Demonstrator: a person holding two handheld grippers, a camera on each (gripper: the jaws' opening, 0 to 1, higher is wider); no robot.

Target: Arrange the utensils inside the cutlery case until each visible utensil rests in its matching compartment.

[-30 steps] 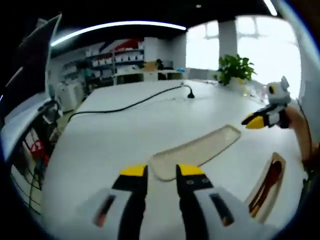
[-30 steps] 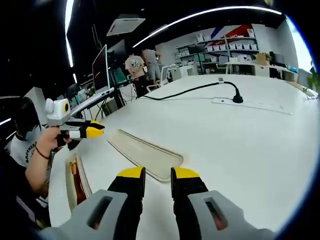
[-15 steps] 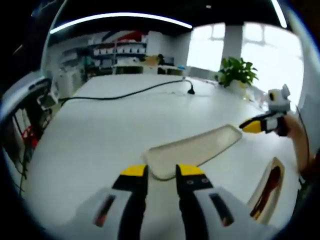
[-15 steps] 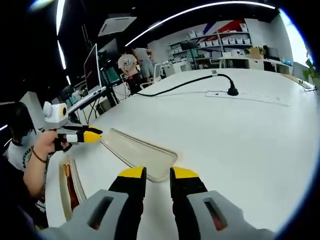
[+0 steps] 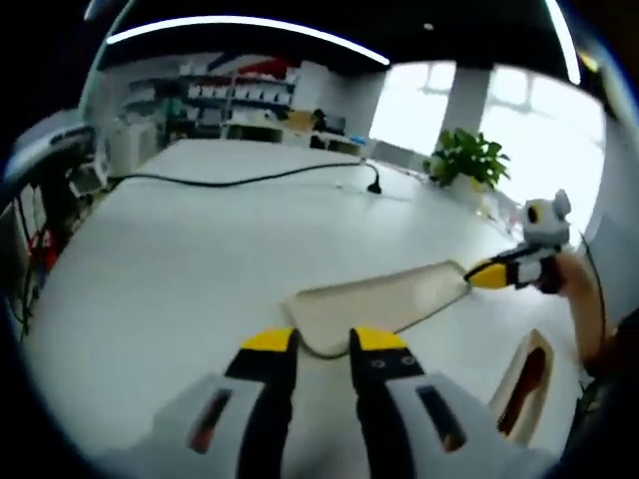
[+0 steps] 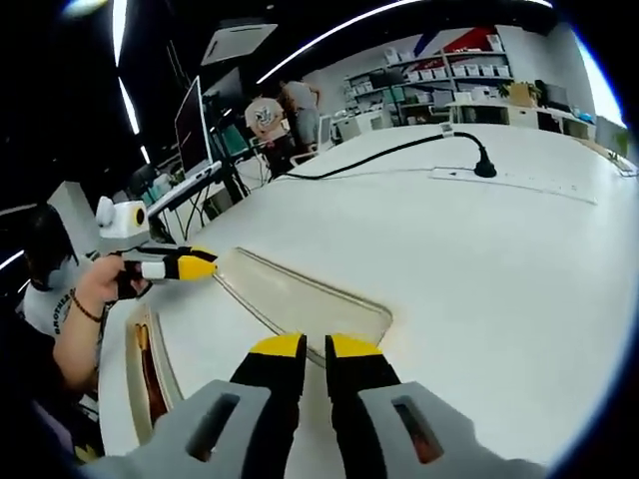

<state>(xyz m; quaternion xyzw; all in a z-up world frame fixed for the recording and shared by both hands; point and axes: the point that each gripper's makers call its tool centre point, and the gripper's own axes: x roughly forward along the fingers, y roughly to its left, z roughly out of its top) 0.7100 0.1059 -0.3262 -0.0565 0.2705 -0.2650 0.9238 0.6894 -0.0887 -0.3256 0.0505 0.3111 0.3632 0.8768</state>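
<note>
A shallow beige lid [image 5: 384, 297] [image 6: 300, 299] lies flat on the white table [image 5: 200, 249] [image 6: 479, 269]. The left gripper [image 5: 324, 344] is open, its yellow tips at the lid's near end; it also appears in the right gripper view [image 6: 190, 266], held by a hand at the lid's far end. The right gripper [image 6: 316, 347] has its jaws drawn close on the lid's near corner, and it touches the lid's far end in the left gripper view [image 5: 484, 274]. The open cutlery case [image 5: 521, 384] [image 6: 145, 364] with dark red utensils lies beside the lid.
A black cable [image 5: 240, 182] [image 6: 389, 155] runs across the far table to a white power strip [image 6: 519, 180]. A potted plant [image 5: 467, 158] stands at the far edge. A monitor [image 6: 195, 125], shelves and standing people [image 6: 285, 115] are beyond the table.
The right gripper's jaws have narrowed around the lid's corner. Both grippers have moved closer to the lid's ends. The left gripper's jaw gap is unchanged.
</note>
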